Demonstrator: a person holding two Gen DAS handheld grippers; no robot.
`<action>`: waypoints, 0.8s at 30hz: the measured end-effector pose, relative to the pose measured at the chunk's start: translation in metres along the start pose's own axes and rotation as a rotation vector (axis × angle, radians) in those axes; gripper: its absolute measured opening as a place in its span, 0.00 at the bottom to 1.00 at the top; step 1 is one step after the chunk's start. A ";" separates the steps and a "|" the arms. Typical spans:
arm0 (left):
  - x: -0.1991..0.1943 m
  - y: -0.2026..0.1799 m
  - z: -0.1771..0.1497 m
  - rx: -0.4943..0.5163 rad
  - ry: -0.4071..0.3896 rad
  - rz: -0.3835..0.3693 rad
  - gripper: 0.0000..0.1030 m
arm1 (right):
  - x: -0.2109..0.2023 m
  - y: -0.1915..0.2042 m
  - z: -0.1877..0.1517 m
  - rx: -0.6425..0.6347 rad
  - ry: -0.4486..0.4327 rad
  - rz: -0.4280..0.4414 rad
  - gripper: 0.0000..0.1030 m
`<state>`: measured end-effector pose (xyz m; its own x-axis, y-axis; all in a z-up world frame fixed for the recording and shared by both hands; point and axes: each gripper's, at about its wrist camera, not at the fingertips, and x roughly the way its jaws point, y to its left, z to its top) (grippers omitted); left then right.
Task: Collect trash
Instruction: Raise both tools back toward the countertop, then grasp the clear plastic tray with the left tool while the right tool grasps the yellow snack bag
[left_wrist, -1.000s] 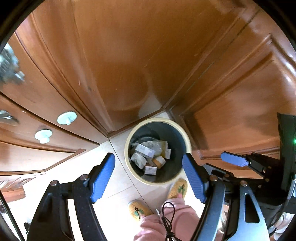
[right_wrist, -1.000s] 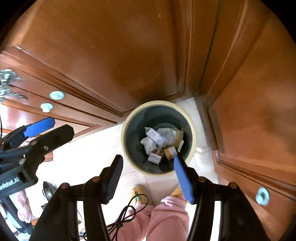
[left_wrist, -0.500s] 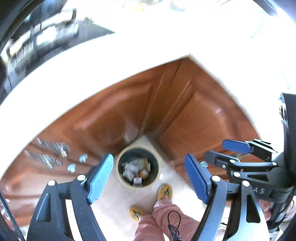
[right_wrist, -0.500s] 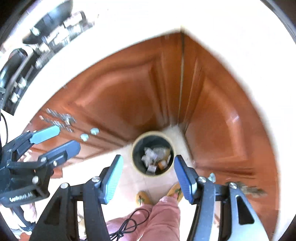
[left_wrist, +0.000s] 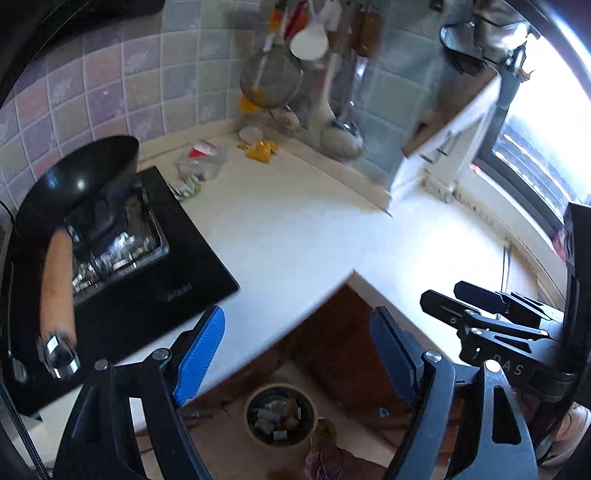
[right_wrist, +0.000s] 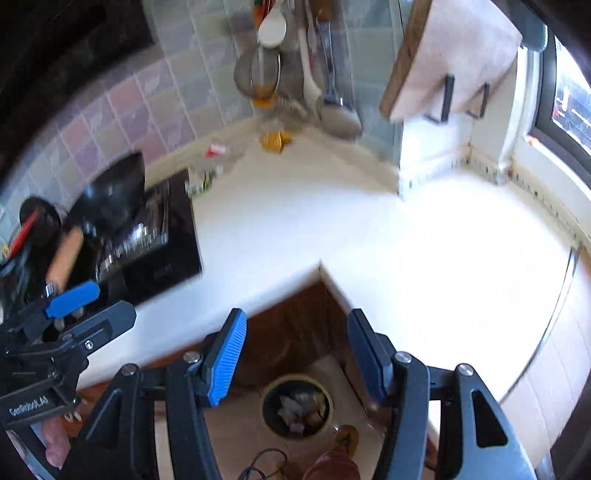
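Note:
Both grippers hang high over the corner of a white countertop (left_wrist: 295, 229). My left gripper (left_wrist: 295, 354) is open, with nothing between its blue pads. My right gripper (right_wrist: 295, 354) is also open and holds nothing. Far below on the floor stands the round bin (left_wrist: 280, 421), with several scraps of paper trash in it; it also shows in the right wrist view (right_wrist: 297, 406). At the back of the counter lie a yellow wrapper (left_wrist: 260, 149), a crumpled clear plastic piece with red (left_wrist: 201, 162) and a green scrap (left_wrist: 188, 188). Each gripper shows in the other's view: the right (left_wrist: 441, 291), the left (right_wrist: 114, 301).
A black stove (left_wrist: 155, 280) with a wok (left_wrist: 77, 184) and its wooden handle sits at the left. Ladles and a strainer (left_wrist: 269, 81) hang on the tiled wall. A white box (right_wrist: 436, 162) stands at the right by the window. Brown cabinets and the person's slippered feet are below.
Both grippers rose from just above the bin, past the cabinet doors, to above the countertop. The bin now looks small and far below. The counter, stove and wall came into view.

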<state>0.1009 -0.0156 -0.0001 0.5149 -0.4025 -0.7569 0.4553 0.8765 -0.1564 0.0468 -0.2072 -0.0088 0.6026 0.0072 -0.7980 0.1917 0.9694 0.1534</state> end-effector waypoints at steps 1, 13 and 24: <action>0.003 0.004 0.013 -0.006 -0.011 0.015 0.77 | 0.001 0.000 0.010 0.000 -0.011 0.004 0.56; 0.094 0.059 0.139 -0.113 0.021 0.192 0.77 | 0.101 0.013 0.154 -0.097 -0.092 0.094 0.56; 0.204 0.130 0.249 -0.187 0.177 0.252 0.77 | 0.244 0.034 0.244 -0.162 -0.041 0.129 0.56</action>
<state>0.4460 -0.0492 -0.0164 0.4533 -0.1297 -0.8819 0.1802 0.9823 -0.0518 0.3897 -0.2322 -0.0562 0.6457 0.1270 -0.7529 -0.0142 0.9879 0.1544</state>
